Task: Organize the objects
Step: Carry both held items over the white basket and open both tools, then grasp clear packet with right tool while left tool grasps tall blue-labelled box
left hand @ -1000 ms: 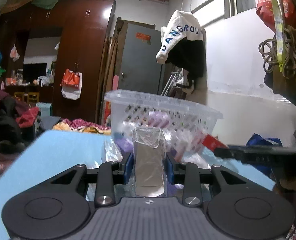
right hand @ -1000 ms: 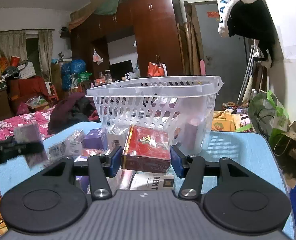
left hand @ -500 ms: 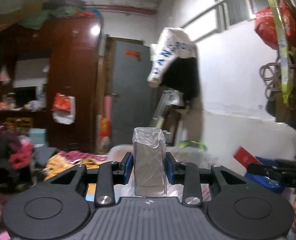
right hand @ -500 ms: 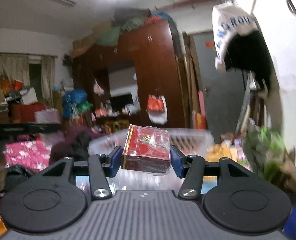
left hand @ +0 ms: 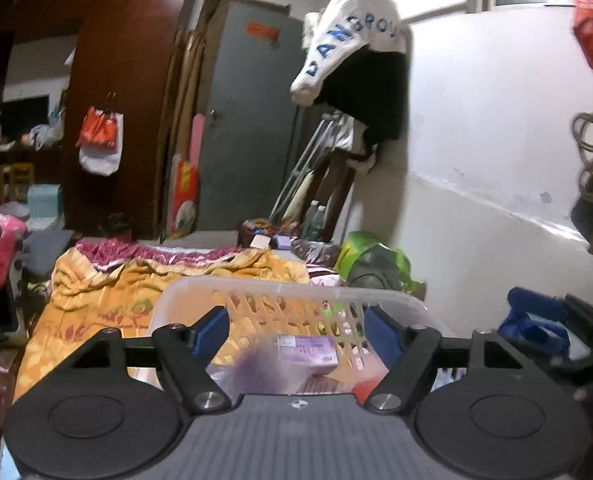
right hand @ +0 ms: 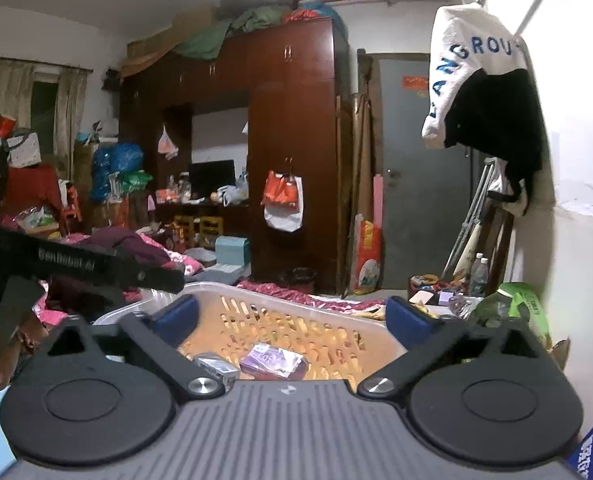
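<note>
where each clamped a box a second ago, the left gripper (left hand: 296, 330) and right gripper (right hand: 292, 316) now spread empty over the basket (right hand: 308, 312); a purple box (right hand: 274, 362) lies inside at six o'clock.

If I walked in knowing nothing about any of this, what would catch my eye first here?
Probably the two black grippers with blue pads, the left gripper and the right gripper, both over a white plastic basket, their jaws opening with nothing between them. Inside the basket lies a purple box. High on the right wall hangs a white garment with blue letters.
</note>
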The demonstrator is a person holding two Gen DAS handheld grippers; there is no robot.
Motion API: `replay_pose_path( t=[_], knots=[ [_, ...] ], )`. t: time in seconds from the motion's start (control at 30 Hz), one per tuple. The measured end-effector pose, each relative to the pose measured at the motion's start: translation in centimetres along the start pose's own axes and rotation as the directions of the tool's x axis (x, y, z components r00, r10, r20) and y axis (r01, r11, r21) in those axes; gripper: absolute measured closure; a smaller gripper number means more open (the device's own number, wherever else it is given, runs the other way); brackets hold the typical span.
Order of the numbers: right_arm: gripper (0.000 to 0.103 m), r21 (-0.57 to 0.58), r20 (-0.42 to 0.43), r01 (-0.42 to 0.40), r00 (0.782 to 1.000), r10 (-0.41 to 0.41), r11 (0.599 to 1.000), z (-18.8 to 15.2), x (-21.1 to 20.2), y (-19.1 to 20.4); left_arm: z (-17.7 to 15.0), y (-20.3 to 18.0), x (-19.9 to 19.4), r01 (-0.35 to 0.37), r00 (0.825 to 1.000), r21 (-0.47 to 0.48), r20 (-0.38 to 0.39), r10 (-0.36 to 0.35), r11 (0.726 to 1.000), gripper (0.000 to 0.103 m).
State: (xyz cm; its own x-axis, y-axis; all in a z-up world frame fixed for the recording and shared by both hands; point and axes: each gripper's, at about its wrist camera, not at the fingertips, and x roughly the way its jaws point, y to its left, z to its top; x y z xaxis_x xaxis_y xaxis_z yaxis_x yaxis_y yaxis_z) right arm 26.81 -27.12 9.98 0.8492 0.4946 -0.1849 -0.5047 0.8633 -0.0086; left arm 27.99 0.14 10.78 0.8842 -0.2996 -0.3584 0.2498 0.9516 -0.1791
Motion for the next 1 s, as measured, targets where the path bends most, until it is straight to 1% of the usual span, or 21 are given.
replay_pose_path(
  t=[0.1, 0.2, 0.23, 0.3, 0.33, 0.37, 0.4, 0.43, 0.47, 0.5, 0.53, 0.57, 0.6, 0.67, 0.73, 0.77, 0.83, 0.9, 0.93, 0.97, 1.0],
  knots=[
    [0.0, 0.058, 0.026, -0.069, 0.997, 0.067, 0.996, -2.1, -3.3, -0.1, -1.6, -0.5, -3.6, 0.037, 0.998, 0.038, 0.054, -0.039, 0.999, 0.025],
    [0.0, 0.111, -0.01, -0.156, 0.987, 0.158, 0.981, -5.2, -5.4, 0.3, -5.1, -0.8, -7.3, 0.026, 0.996, 0.06, 0.081, -0.031, 0.998, 0.022],
    [0.0, 0.113, -0.028, -0.175, 0.983, 0.18, 0.978, -6.6, -6.2, 0.7, -6.7, -0.6, -8.4, 0.016, 0.996, 0.055, 0.091, -0.021, 0.998, 0.021],
    [0.0, 0.117, -0.015, -0.219, 0.975, 0.222, 0.969, -9.1, -7.8, 1.6, -10.1, -0.1, -10.3, -0.01, 0.996, 0.038, 0.093, 0.006, 0.999, 0.021],
    [0.002, 0.106, -0.033, -0.244, 0.968, 0.249, 0.964, -10.2, -8.4, 2.5, -11.6, 0.3, -10.9, -0.014, 0.996, 0.031, 0.088, 0.011, 0.999, 0.021],
    [0.002, 0.104, -0.049, -0.249, 0.966, 0.255, 0.963, -11.0, -8.7, 3.0, -13.0, 0.9, -11.4, -0.022, 0.997, 0.014, 0.078, 0.02, 1.0, 0.021],
    [0.004, 0.104, -0.066, -0.253, 0.963, 0.261, 0.962, -11.6, -8.8, 3.5, -14.0, 1.6, -11.8, -0.033, 0.997, -0.019, 0.073, 0.034, 0.999, 0.021],
    [0.009, 0.1, -0.086, -0.252, 0.962, 0.261, 0.962, -12.1, -8.8, 3.9, -14.8, 2.2, -12.2, -0.044, 0.996, -0.049, 0.073, 0.048, 0.998, 0.021],
    [0.012, 0.096, -0.11, -0.25, 0.959, 0.26, 0.963, -12.6, -8.5, 4.4, -15.3, 2.8, -12.3, -0.06, 0.995, -0.066, 0.07, 0.064, 0.996, 0.022],
    [0.021, 0.092, -0.13, -0.246, 0.958, 0.257, 0.965, -12.9, -8.2, 4.7, -15.5, 3.0, -12.2, -0.078, 0.994, -0.058, 0.069, 0.082, 0.995, 0.022],
    [0.031, 0.093, -0.148, -0.243, 0.956, 0.255, 0.966, -13.2, -7.8, 4.9, -15.6, 2.8, -12.2, -0.09, 0.993, -0.032, 0.07, 0.092, 0.995, 0.022],
    [0.035, 0.092, -0.161, -0.25, 0.952, 0.262, 0.964, -13.2, -7.4, 5.0, -15.6, 2.5, -12.0, -0.096, 0.993, -0.002, 0.066, 0.096, 0.995, 0.023],
    [0.036, 0.084, -0.167, -0.253, 0.95, 0.264, 0.964, -13.4, -7.1, 5.3, -15.5, 2.1, -11.9, -0.093, 0.994, 0.015, 0.063, 0.092, 0.996, 0.023],
    [0.038, 0.042, -0.179, -0.234, 0.955, 0.237, 0.971, -13.4, -7.1, 6.1, -15.3, 1.1, -11.3, -0.061, 0.997, 0.067, 0.041, 0.058, 0.996, 0.023],
    [0.038, -0.002, -0.18, -0.22, 0.96, 0.216, 0.975, -13.2, -7.5, 6.7, -15.4, 0.2, -10.3, -0.065, 0.998, 0.132, 0.002, 0.065, 0.989, 0.024],
    [0.038, -0.011, -0.189, -0.221, 0.958, 0.215, 0.975, -13.2, -7.4, 6.9, -15.4, -0.1, -10.0, -0.077, 0.997, 0.153, -0.001, 0.078, 0.985, 0.024],
    [0.048, -0.029, -0.213, -0.217, 0.955, 0.206, 0.976, -13.3, -7.2, 7.2, -15.6, -0.4, -9.3, -0.093, 0.995, 0.181, -0.011, 0.096, 0.979, 0.024],
    [0.054, -0.027, -0.219, -0.213, 0.955, 0.203, 0.977, -13.4, -7.2, 7.2, -15.9, -0.8, -8.6, -0.114, 0.992, 0.218, -0.035, 0.124, 0.969, 0.024],
    [0.061, -0.021, -0.218, -0.211, 0.955, 0.201, 0.977, -13.5, -7.2, 7.1, -16.0, -1.1, -8.5, -0.124, 0.989, 0.238, -0.045, 0.139, 0.963, 0.024],
    [0.064, -0.016, -0.215, -0.21, 0.955, 0.202, 0.978, -13.6, -7.3, 7.0, -16.0, -1.5, -8.4, -0.128, 0.988, 0.26, -0.048, 0.145, 0.957, 0.024],
    [0.064, -0.008, -0.214, -0.214, 0.955, 0.207, 0.977, -13.6, -7.3, 6.9, -16.2, -1.9, -8.4, -0.135, 0.987, 0.282, -0.048, 0.154, 0.95, 0.024]
  ],
)
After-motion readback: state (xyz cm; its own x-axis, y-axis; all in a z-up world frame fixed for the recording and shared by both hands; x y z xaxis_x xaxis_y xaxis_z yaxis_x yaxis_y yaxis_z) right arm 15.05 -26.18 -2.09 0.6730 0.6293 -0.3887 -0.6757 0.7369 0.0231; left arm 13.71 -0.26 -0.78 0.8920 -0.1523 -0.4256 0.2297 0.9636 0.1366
